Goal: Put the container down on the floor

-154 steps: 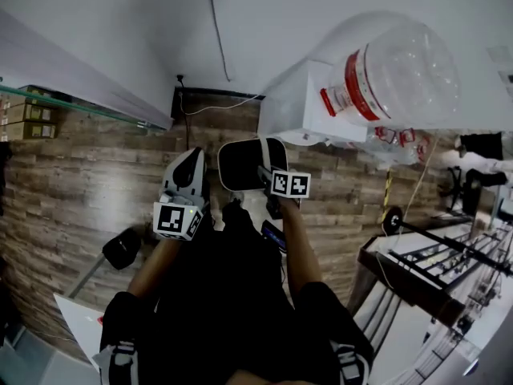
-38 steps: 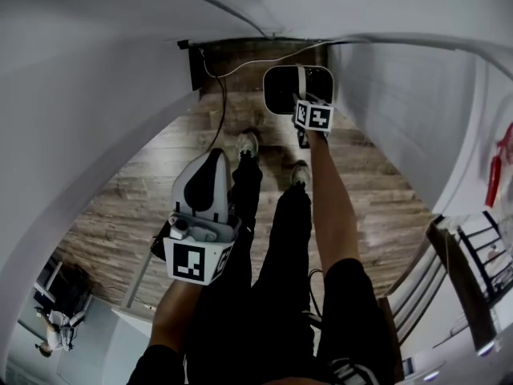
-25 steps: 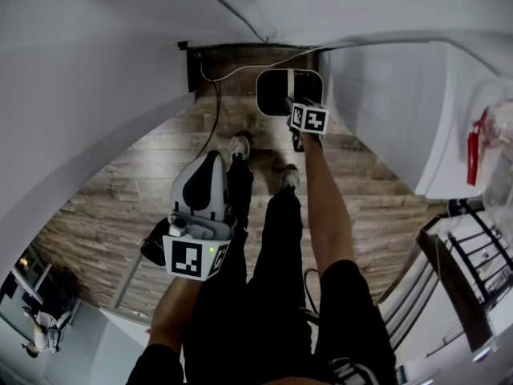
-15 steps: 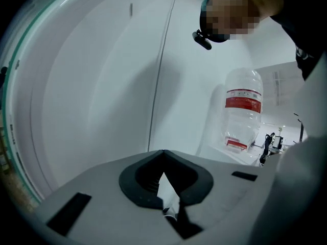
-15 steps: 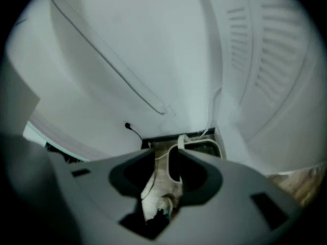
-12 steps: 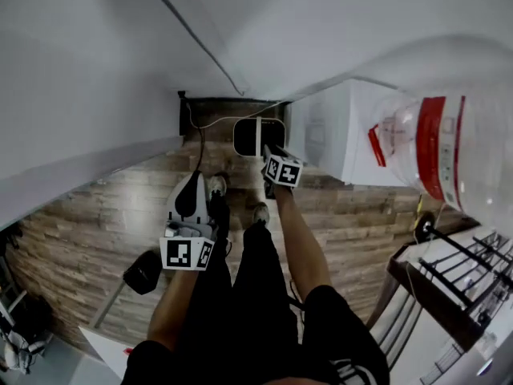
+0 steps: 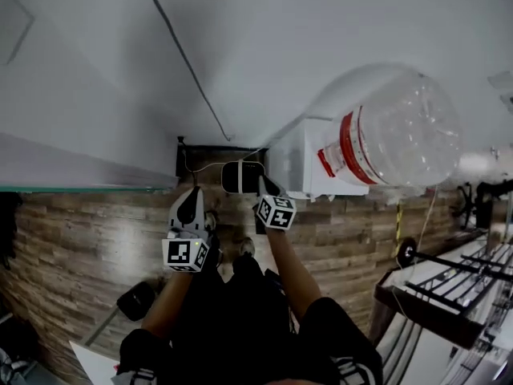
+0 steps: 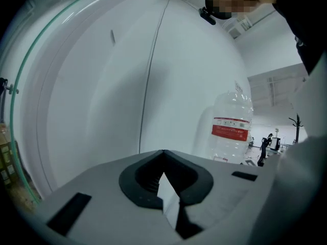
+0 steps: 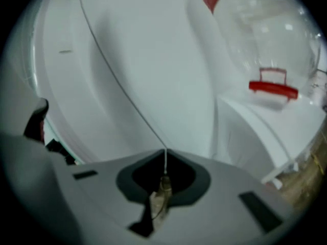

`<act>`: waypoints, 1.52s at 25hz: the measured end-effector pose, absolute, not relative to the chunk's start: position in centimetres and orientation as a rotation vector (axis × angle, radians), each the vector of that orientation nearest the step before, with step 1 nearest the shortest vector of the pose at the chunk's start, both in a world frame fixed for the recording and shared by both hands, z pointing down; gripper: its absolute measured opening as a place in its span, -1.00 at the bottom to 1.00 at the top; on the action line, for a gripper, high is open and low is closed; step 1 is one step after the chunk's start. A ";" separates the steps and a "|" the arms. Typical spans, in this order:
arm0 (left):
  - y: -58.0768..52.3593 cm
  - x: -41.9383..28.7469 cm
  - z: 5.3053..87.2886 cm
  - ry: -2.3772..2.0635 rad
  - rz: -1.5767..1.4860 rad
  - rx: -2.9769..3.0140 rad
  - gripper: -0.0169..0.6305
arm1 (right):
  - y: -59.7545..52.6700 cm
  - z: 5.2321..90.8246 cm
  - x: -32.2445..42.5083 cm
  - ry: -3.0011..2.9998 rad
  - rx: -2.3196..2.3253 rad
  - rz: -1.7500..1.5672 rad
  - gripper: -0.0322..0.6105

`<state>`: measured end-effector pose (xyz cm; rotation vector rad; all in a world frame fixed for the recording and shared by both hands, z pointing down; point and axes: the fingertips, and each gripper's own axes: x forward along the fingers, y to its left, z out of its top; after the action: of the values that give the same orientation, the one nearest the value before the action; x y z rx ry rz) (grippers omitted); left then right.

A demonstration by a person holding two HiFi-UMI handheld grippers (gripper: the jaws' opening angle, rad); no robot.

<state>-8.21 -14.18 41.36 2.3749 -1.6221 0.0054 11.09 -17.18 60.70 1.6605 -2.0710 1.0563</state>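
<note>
The container (image 7: 240,177), a black box with a white rim, stands on the wooden floor against the wall. In the head view my right gripper (image 7: 265,187) reaches just past the box's near right corner. Its jaws are shut with nothing between them. The right gripper view looks over those closed jaws (image 9: 164,156) at the white wall, and the box does not show there. My left gripper (image 7: 191,203) hangs to the left of the box, apart from it, above the person's shoes. Its jaws (image 8: 164,154) are shut and empty too.
A large clear water bottle (image 7: 393,131) with a red label sits upside down on a white dispenser (image 7: 300,163) right of the container. It also shows as the bottle (image 8: 232,126) and the bottle (image 9: 265,40). A cable (image 7: 180,50) runs down the wall. A dark rack (image 7: 437,283) stands at right.
The head view has swung upward, so the floor, the container and both grippers look smaller and farther. The container stays at the wall. The water bottle has come fully into view.
</note>
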 end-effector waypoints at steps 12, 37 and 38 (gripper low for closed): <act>-9.4 -6.9 34.9 -1.569 -0.064 2.457 -0.86 | -9.8 42.2 10.5 -2.295 1.791 0.624 -0.79; -7.4 -6.8 35.0 -1.568 -0.102 2.459 -0.86 | -4.2 39.7 10.2 -2.343 1.768 0.526 -0.80; -7.4 -6.8 35.0 -1.569 -0.103 2.459 -0.86 | -4.2 39.7 10.2 -2.341 1.767 0.526 -0.80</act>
<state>-6.84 -7.36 34.96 2.4587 -1.5689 -0.1029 10.24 -4.23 39.71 1.7672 -2.3412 0.5255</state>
